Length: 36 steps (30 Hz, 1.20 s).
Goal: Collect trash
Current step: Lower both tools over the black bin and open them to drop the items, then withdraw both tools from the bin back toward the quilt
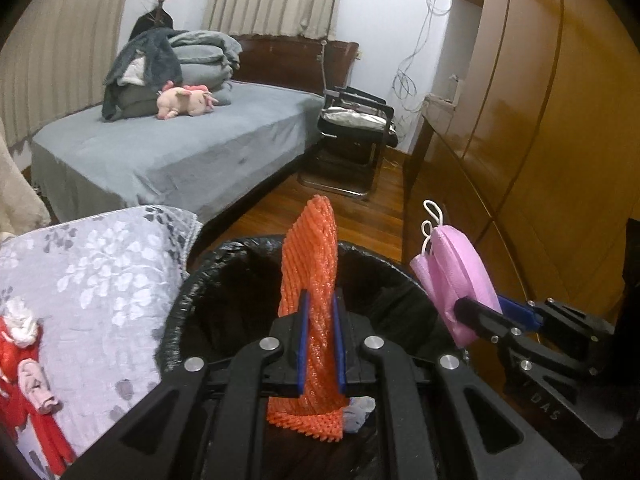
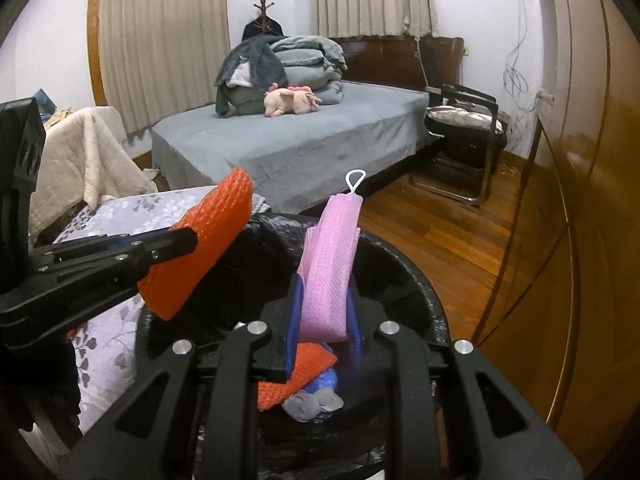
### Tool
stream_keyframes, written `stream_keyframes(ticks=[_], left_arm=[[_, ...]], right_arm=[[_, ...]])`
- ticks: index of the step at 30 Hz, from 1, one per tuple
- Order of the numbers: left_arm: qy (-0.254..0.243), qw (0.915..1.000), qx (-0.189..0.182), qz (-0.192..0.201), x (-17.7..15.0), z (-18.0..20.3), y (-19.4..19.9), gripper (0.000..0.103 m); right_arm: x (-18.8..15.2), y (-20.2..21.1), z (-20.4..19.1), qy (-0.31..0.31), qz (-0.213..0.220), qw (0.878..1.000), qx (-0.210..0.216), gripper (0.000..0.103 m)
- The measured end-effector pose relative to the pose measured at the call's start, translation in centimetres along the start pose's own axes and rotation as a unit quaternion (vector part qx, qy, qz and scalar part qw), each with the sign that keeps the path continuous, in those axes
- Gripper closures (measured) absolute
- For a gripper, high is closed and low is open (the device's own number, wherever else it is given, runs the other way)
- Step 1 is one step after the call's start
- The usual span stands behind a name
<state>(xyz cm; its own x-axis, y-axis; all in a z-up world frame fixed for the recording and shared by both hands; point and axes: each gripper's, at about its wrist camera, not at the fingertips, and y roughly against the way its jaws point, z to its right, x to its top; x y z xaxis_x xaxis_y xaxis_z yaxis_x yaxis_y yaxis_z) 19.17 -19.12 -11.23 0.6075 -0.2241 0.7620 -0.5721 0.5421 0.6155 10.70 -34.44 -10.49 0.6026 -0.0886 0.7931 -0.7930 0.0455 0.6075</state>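
We have both pieces of trash over the bin now, neither dropped. The left tongs [image 1: 320,344] are pinched tight on an orange foam fruit net [image 1: 310,280], which stands up between the blue pads with its lower end hanging down toward the black-lined trash bin [image 1: 192,292]. The right tongs [image 2: 324,336] are clamped on a pink face mask [image 2: 330,264], folded upright, its white ear loop sticking up at the top; it hangs above the bin's mouth, nearer the right side of the rim. Already inside the bin we make out another orange net piece [image 2: 294,376], something blue, and a grey crumpled wad [image 2: 312,404], so some collecting looks done. What is left, by our reckoning: release both items into the bin, then check for more. On the patterned cloth [image 1: 100,280] to the left of the bin lie red and white things [image 1: 24,360], cut off by the frame edge; we cannot tell whether they are trash or fabric. The bin's depth is hidden in black liner and behind the tongs' arms, so its fill level is unclear. The floor close around the bin is mostly blocked from view. The bed [image 2: 300,140] beyond carries only bedding and a plush toy.
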Motion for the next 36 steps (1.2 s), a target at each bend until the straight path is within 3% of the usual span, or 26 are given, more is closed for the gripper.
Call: stream_keyframes(ticks=[2, 3, 4, 5, 8, 12, 14, 20, 27, 36], left_arm=[[0.003, 1.0000, -0.004, -0.006, 0.0, 0.0, -0.7, 0.089], [0.006, 0.9999, -0.007, -0.009, -0.2, -0.1, -1.0, 0.084], [0.010, 0.9998, -0.008, -0.012, -0.2, -0.3, -1.2, 0.067], [0.017, 0.9997, -0.005, -0.014, -0.3, -0.6, -1.3, 0.059], [0.025, 0.9996, -0.002, -0.015, -0.5, -1.3, -0.9, 0.057], [0.033, 0.9993, 0.015, -0.001, -0.5, -2.7, 0.8, 0.038], [0.041, 0.9987, 0.028, 0.008, -0.5, -3.7, 2.1, 0.027], [0.064, 0.9952, 0.064, 0.039, -0.6, -6.6, 6.1, 0.012], [0.088, 0.9899, 0.092, 0.062, -1.5, -10.3, 10.4, 0.011], [0.074, 0.9790, 0.173, 0.078, -4.5, -13.7, 15.6, 0.009]], right_arm=[[-0.3, -0.4, 0.4, -0.001, -0.005, 1.000, -0.007, 0.073], [-0.5, -0.6, 0.6, -0.003, -0.008, 1.000, -0.010, 0.063], [-0.5, -0.7, 0.7, -0.005, -0.009, 1.000, -0.012, 0.059], [-0.6, -0.8, 0.9, -0.008, -0.010, 1.000, -0.014, 0.059], [-0.8, -0.6, 1.0, -0.012, -0.008, 1.000, -0.017, 0.047], [-0.7, 0.0, 0.8, -0.017, 0.003, 1.000, -0.020, 0.011], [-0.5, 0.6, 0.4, -0.019, 0.016, 1.000, -0.018, 0.011], [0.6, 1.9, -0.8, -0.028, 0.031, 0.999, 0.004, 0.007], [1.3, 2.8, -2.5, -0.028, 0.042, 0.999, 0.014, 0.007], [1.5, 2.3, -6.3, -0.008, 0.039, 0.998, 0.040, 0.006]])
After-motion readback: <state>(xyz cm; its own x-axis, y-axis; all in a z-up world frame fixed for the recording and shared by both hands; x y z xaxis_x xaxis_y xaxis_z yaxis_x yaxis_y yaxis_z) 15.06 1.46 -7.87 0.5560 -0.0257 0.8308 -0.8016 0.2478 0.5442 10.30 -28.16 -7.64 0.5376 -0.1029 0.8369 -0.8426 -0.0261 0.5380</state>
